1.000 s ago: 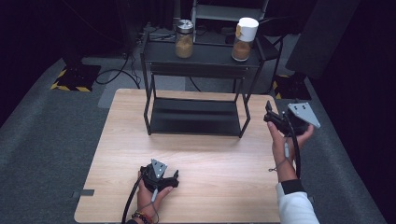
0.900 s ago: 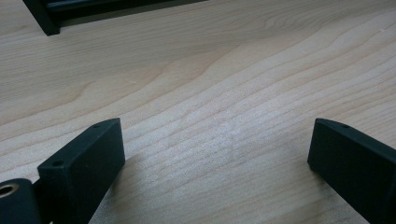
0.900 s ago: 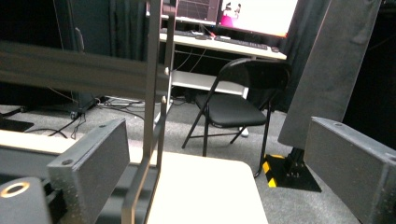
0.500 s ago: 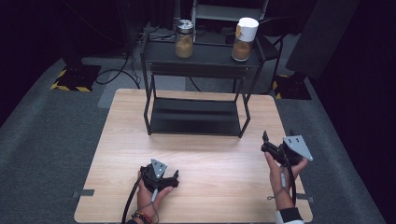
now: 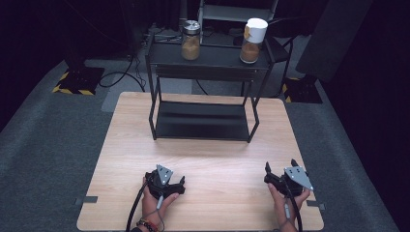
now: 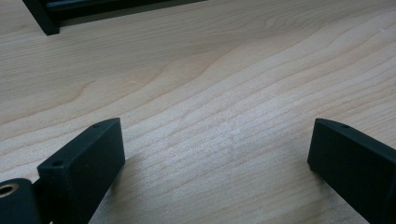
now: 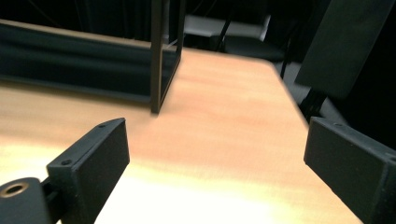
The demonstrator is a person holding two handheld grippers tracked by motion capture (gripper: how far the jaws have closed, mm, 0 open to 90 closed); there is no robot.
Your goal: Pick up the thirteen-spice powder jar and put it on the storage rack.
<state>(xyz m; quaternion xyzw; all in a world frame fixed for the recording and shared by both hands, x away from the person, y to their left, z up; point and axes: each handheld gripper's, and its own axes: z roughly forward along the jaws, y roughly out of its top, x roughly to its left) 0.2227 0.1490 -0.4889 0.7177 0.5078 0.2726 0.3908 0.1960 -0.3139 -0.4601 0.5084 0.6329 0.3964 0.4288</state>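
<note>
High view: left claw (image 5: 167, 182) down on the table (image 5: 121, 145), on the near side of the black rack (image 5: 203, 121), a little to its left, jaws apart, gripping nothing. Right claw (image 5: 280, 170) also on the near side of the rack, off toward its right corner, close to the table's right edge, jaws spread, nothing between them. Both well apart from the rack. Up on the rack's top shelf, two jars of brown powder: silver-lidded jar (image 5: 191, 40) toward the left end, white-lidded jar (image 5: 253, 40) toward the right end, both upright, far from either claw.

Left gripper view: looking low across bare wood grain, two black jaws wide apart, empty gap, a corner of the rack's base (image 6: 42, 18) at top left.

Right gripper view: blurred. Jaws wide again, nothing held, tabletop glaring bright between them. One rack leg (image 7: 156, 56) standing ahead and left of centre, with the rack's lower shelf running off to its left.
</note>
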